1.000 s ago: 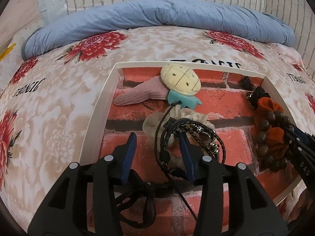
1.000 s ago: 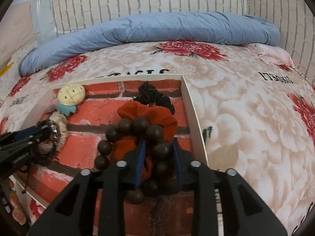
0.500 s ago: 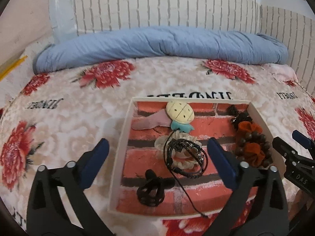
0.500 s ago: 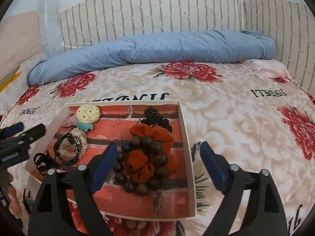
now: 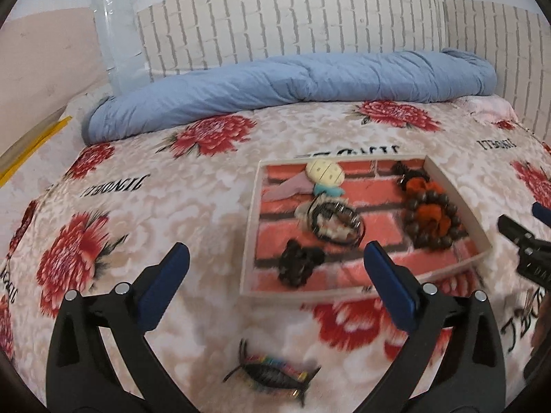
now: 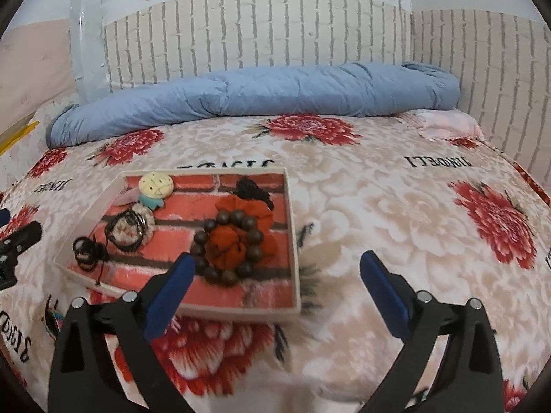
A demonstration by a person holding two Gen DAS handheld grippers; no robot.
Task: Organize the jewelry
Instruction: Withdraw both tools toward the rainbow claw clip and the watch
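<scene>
A shallow white tray [image 5: 250, 227] with a brick-print floor lies on the floral bedspread; it also shows in the right wrist view [image 6: 292, 227]. In it lie a brown bead bracelet [image 6: 227, 241] around an orange scrunchie [image 6: 241, 213], a black cord bracelet [image 5: 335, 222] on a cream scrunchie, a black hair tie [image 5: 299, 266], a cream plush clip [image 5: 325, 172] and a pink piece. A multicoloured hair claw [image 5: 272, 373] lies on the bedspread outside the tray, in front of it. My left gripper [image 5: 279, 289] and right gripper [image 6: 277, 292] are both open and empty, held back from the tray.
A rolled blue duvet [image 5: 292, 86] lies along the brick-pattern headboard. The bed's left edge has a yellow strip [image 5: 31, 148]. The floral bedspread [image 6: 413, 206] stretches wide to the right of the tray.
Both grippers have let go of the bracelets, opened wide and pulled back and up from the tray. The black hair tie and the hair claw have come into view.
</scene>
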